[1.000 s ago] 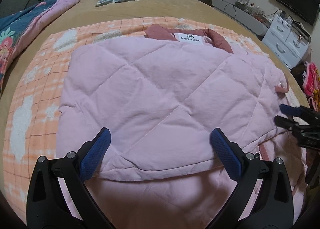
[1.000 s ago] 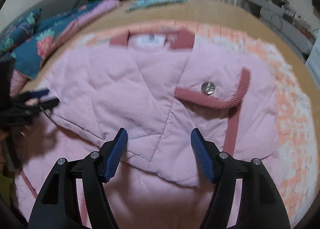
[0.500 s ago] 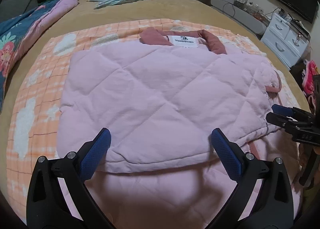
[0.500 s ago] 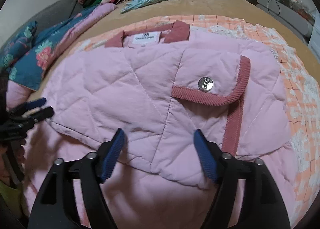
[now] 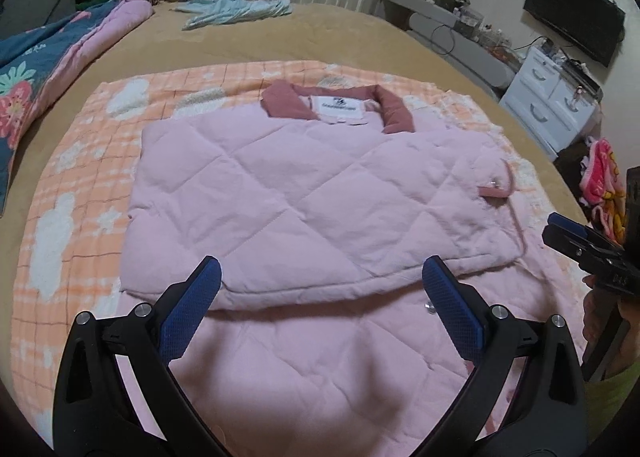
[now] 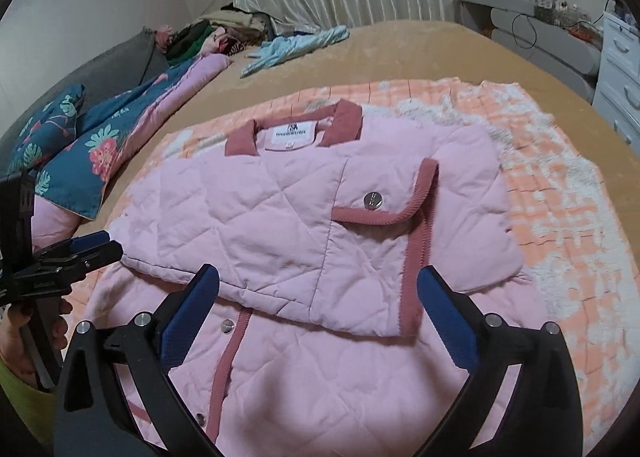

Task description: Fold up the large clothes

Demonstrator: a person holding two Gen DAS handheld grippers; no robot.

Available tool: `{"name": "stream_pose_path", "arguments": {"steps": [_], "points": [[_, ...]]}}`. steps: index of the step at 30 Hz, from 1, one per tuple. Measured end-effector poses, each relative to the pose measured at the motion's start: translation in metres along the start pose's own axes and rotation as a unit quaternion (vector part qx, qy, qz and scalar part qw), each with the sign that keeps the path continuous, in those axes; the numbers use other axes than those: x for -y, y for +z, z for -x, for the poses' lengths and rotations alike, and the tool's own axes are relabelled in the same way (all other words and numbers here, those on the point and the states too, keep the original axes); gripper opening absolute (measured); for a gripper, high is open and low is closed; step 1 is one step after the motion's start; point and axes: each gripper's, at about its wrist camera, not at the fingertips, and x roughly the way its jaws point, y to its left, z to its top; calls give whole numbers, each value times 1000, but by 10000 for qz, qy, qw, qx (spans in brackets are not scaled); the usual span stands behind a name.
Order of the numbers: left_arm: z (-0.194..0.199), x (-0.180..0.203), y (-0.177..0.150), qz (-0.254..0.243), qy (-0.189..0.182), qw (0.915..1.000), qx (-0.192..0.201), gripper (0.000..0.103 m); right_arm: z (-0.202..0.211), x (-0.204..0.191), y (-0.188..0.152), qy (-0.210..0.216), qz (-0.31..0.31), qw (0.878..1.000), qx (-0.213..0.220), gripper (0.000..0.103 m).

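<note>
In the left wrist view, the left gripper [image 5: 320, 293] stands at the bottom of the frame with its jaws wide apart and nothing between them, above the pink quilted jacket [image 5: 312, 193] lying folded mid-frame on an orange checked blanket [image 5: 80, 185]. In the right wrist view, the right gripper [image 6: 318, 301] has just been opening and stands spread and empty over the jacket [image 6: 280, 225], whose snap pocket [image 6: 380, 197] sits right of centre.

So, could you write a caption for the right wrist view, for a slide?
Open right gripper above a half-folded pink jacket on a checked blanket.
</note>
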Motion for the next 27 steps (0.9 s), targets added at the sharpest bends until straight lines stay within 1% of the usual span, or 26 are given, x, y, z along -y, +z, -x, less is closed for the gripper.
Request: {"name": "stream_pose_path", "arguments": {"steps": [5, 10, 13, 19, 27], "points": [[31, 4, -4, 111, -87, 9997, 199, 95, 20, -3, -1, -113, 17, 9999, 105, 99], [63, 8, -15, 79, 63, 9990, 433, 95, 41, -11, -13, -160, 38, 9998, 134, 99], [80, 11, -24, 172, -61, 9984, 528, 95, 56, -16, -21, -173, 37, 9997, 150, 99], [106, 16, -44, 235, -92, 9979, 604, 95, 90, -27, -32, -205, 105, 9994, 239, 99], [131, 33, -64, 104, -76, 9978, 643, 95, 133, -29, -46, -231, 93, 9986, 460, 99]]}}
